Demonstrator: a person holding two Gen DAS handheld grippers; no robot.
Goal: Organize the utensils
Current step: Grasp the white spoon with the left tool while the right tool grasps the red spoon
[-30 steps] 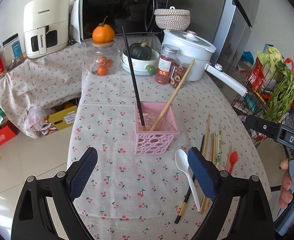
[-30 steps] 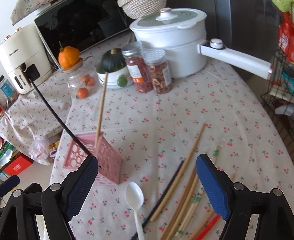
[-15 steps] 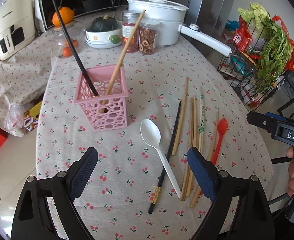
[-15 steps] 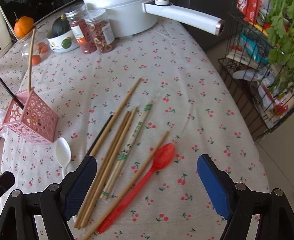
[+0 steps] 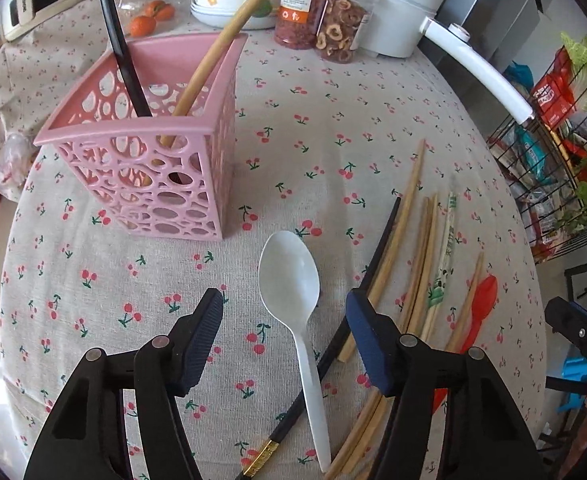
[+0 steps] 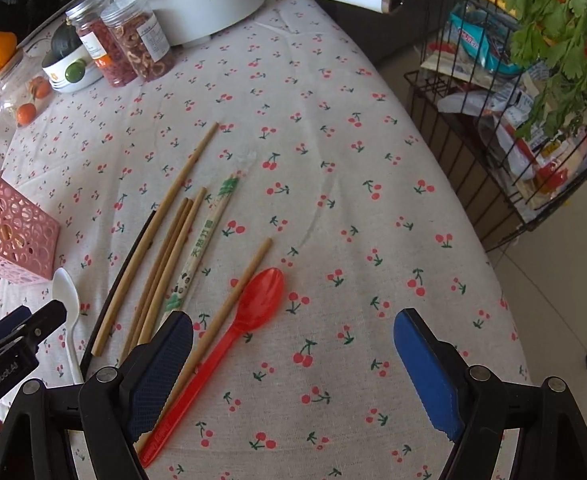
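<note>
Both grippers have dropped closer to the counter [image 6: 333, 128] since a second ago; the pink holder, small and distant then, now fills the upper left of the left wrist view.

Left gripper [image 5: 285, 320]: fingers closing, not yet touching anything. White spoon [image 5: 291, 280] lies between them, bowl pointing away, handle running back toward the camera and across a black chopstick [image 5: 357, 300].

Right gripper [image 6: 293, 340]: fingers wide apart, gripping nothing. Red spoon [image 6: 253, 308] lies flat near the left finger, its handle passing under that finger's tip.

Pink holder [image 5: 153, 176] stands upright on the cherry-print cloth, holding one black chopstick and one wooden one, both leaning.

Loose wooden chopsticks [image 6: 165, 240] lie in a rough bundle between the two spoons; one printed chopstick [image 6: 201, 240] is among them.
</note>
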